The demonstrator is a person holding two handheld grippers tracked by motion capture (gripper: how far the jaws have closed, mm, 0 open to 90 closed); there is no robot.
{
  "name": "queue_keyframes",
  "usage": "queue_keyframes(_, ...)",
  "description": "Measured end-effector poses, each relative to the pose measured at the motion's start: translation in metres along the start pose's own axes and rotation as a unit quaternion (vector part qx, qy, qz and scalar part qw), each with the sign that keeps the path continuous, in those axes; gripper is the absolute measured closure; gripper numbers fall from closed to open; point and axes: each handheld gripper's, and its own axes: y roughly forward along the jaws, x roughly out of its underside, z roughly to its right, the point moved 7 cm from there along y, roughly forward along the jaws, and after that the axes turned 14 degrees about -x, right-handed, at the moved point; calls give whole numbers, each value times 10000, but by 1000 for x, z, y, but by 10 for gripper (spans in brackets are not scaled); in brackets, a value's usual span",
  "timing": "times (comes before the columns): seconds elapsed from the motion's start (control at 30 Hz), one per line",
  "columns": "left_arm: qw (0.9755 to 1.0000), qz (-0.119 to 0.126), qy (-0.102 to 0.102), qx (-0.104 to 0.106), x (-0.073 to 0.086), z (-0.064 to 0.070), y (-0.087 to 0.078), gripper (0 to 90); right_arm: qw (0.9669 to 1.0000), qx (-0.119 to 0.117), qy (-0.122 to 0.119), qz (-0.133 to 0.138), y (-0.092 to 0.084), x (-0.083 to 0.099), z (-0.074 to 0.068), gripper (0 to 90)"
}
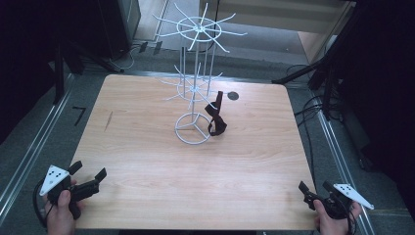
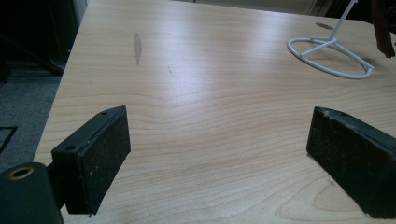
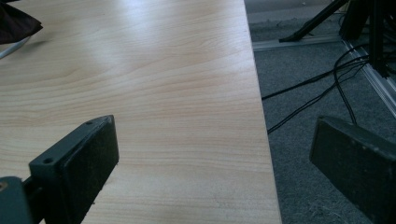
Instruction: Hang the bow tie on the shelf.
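A dark strap [image 1: 216, 117] hangs on the white wire rack [image 1: 195, 83] (mid-table); left hand-held gripper [image 1: 88, 171] and right hand-held gripper [image 1: 314, 188] spread, empty.

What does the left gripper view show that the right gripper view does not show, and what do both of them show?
In the left gripper view you see the white ring base of the wire rack and a grey streak on the wood.

In the right gripper view you see the table's right edge, the grey carpet beyond it, and black cables on that floor.

Both show the wooden table, a bit of the dark strap hanging on the rack, and each view's own tongs, open with nothing between the jaws.
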Motion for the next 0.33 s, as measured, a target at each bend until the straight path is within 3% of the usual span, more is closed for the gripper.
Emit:
queue_keyframes(0.17, 10000, 0, 27, -12, 0, 1, 0, 68, 9998, 73, -209, -4, 1, 0, -1, 12)
queue_keyframes(0.33, 10000, -15, 38, -8, 0, 1, 0, 67, 9998, 60, -164, -2, 2, -1, -1, 12)
